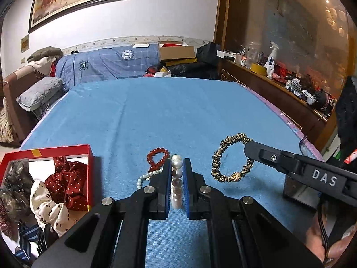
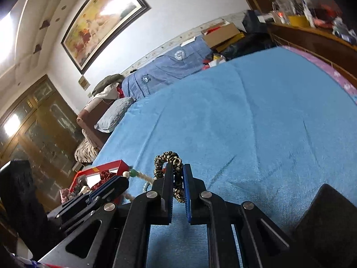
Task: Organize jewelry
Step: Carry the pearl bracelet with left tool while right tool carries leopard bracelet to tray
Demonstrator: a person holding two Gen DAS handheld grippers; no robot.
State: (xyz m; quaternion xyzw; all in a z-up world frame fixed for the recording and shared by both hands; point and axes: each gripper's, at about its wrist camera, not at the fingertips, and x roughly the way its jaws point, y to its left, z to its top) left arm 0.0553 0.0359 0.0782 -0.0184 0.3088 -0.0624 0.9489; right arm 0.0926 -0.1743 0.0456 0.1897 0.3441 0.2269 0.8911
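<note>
A: Left gripper (image 1: 177, 167), black with blue pads — closed narrow on a strand of large white and grey pearls (image 1: 176, 179). Running lengthwise between the two fingers, topmost pearls poking out past the tips.

B: Lifted or lying on the blue terry cloth (image 1: 156, 111)?

A: Cannot tell from the left wrist view. Just left of that gripper: a red round-bead bracelet (image 1: 157, 156) flat on the cloth, and below it a strand of small pale green-white beads (image 1: 147, 176), partly hidden behind the left finger.

B: And the right gripper (image 2: 177, 179)?

A: Clamped on a leopard-print fabric scrunchie bracelet with a gold bead (image 1: 232, 157). Pinched at its upper right edge in the left view; seen edge-on between the blue pads in the right view (image 2: 170, 163). Ring hanging open, gold bead at the bottom, apparently raised off the cloth with a faint shadow underneath.

B: Where to the left?

A: An open red cardboard box with a white interior (image 1: 89, 163) at the near left corner of the cloth. Inside: a dark red polka-dot scrunchie (image 1: 69, 178), a cream cherry-print scrunchie (image 1: 48, 205), and a grey sheer scrunchie (image 1: 15, 178) at the left end. Well apart from the leopard bracelet, nearer the red beads.

B: Anything near the right side?

A: A dark box-shaped object (image 1: 299, 192) on the cloth beneath the right gripper's arm; too obscured to identify.
</note>
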